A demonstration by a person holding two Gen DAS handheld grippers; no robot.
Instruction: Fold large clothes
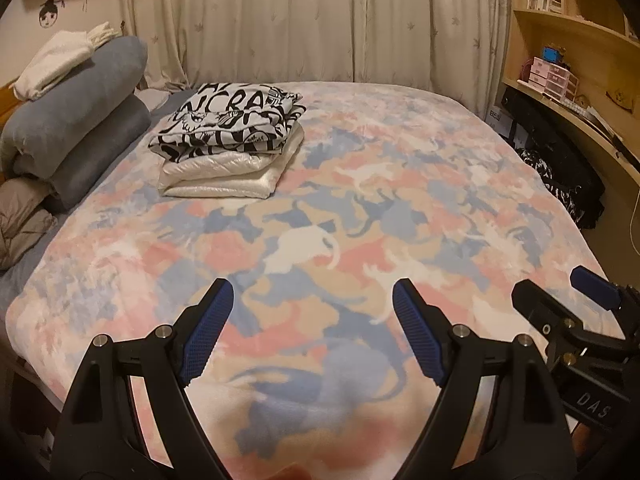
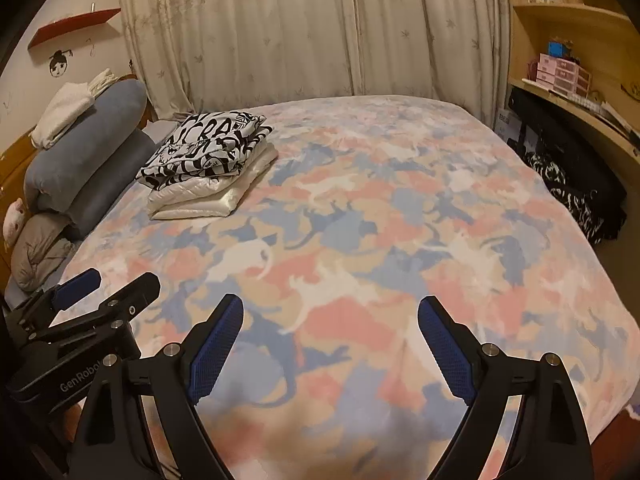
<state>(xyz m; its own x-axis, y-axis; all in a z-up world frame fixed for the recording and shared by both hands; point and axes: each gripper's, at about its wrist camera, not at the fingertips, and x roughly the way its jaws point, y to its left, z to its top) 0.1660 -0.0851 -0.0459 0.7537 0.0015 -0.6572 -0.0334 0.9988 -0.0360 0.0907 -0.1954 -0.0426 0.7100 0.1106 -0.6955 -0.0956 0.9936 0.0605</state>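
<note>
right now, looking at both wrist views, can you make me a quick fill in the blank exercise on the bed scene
1. The left tongs and the right tongs both stand ____, holding nothing.
2. The black-and-white printed garment lies folded on ____ of the white folded garment.
3. That stack rests on the cat-patterned ____ covering the bed.
4. A white folded cloth rests on the ____ rolled bedding.

Missing words: open; top; blanket; blue

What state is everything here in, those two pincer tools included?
Left gripper: open, empty, above the bed.
Right gripper: open, empty.
Black-and-white garment: folded, top of the stack.
White garment: folded, beneath it.
Curtains: drawn shut.
Patterned blanket: spread flat.
</note>
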